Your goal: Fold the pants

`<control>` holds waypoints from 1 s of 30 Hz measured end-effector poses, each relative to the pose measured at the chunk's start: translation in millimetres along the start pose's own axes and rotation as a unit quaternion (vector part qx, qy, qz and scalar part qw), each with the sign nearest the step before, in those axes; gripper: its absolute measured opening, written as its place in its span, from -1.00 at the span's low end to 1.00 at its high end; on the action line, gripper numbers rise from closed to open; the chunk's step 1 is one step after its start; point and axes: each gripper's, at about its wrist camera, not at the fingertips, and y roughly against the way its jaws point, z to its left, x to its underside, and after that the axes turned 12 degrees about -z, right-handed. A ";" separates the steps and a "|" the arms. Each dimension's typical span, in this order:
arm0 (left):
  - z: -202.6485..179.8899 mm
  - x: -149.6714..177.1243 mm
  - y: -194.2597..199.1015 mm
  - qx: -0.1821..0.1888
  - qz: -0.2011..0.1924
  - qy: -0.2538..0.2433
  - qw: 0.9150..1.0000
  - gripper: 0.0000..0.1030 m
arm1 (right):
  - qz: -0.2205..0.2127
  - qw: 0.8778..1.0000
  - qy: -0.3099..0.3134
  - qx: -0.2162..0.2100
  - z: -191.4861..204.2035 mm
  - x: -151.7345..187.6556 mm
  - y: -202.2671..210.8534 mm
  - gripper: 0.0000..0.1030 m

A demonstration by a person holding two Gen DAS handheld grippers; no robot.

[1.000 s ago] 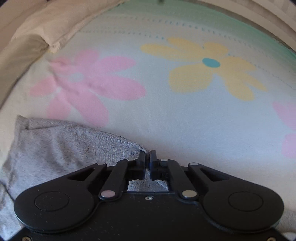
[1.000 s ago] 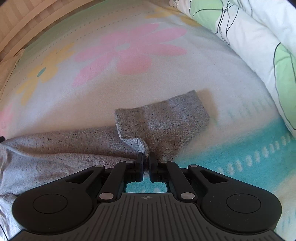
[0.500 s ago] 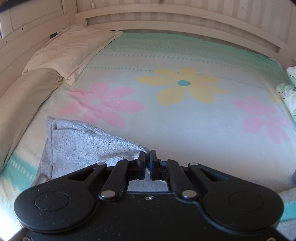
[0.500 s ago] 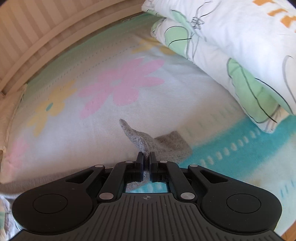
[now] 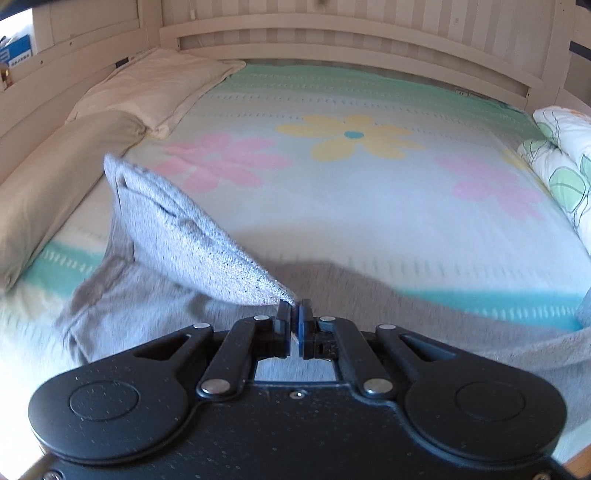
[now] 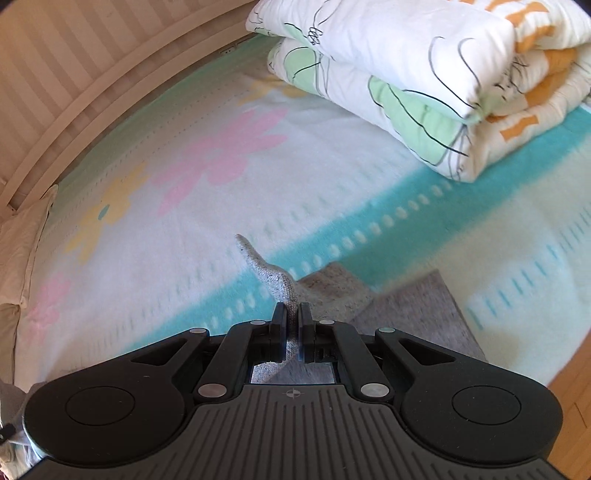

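Note:
Grey heathered pants (image 5: pixel 177 236) lie on a flowered bed cover (image 5: pixel 354 192). My left gripper (image 5: pixel 294 306) is shut on an edge of the pants and holds it lifted, so the cloth hangs as a raised flap toward the left. My right gripper (image 6: pixel 291 310) is shut on another edge of the pants (image 6: pixel 273 277), which rises as a thin strip above the jaws. More grey cloth (image 6: pixel 410 310) lies flat on the bed to the right of the right gripper.
Two beige pillows (image 5: pixel 147 88) lie at the left side of the bed by the slatted headboard (image 5: pixel 351 33). A folded white quilt (image 6: pixel 436 81) with green and orange print lies at the far right. The bed's edge and wooden floor (image 6: pixel 576 406) show at lower right.
Both grippers have risen and pulled back toward the bed's near edge, lifting the pants' edges with them. More of the bed, the headboard and the quilt have come into view.

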 end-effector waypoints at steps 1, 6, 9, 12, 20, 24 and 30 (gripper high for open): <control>1.8 9.4 2.8 -0.001 0.006 0.000 1.000 -0.91 | 0.002 1.000 -0.002 0.002 -2.0 4.1 1.5 -0.89; 6.3 49.4 -5.0 -0.009 0.045 0.009 0.999 -0.91 | 0.022 1.000 0.003 0.020 -12.4 29.6 5.9 -0.89; 10.1 68.6 -16.7 -0.014 0.072 0.021 0.997 -0.91 | 0.038 0.999 0.007 0.034 -17.3 43.0 4.7 -0.89; 13.6 80.2 -28.5 -0.020 0.095 0.023 0.995 -0.91 | 0.052 0.997 0.015 0.047 -20.8 53.0 2.1 -0.89; 9.9 90.1 -46.1 -0.027 0.115 0.010 0.993 -0.89 | 0.065 0.995 0.035 0.065 -26.5 59.0 1.4 -0.75; 3.4 92.6 -45.6 -0.031 0.108 -0.008 0.994 -0.89 | -0.004 0.996 0.062 0.062 -18.1 50.8 21.2 -0.73; -0.4 94.5 -42.6 -0.030 0.105 -0.008 0.994 -0.90 | -0.029 0.989 0.144 0.033 19.5 49.0 15.3 -0.50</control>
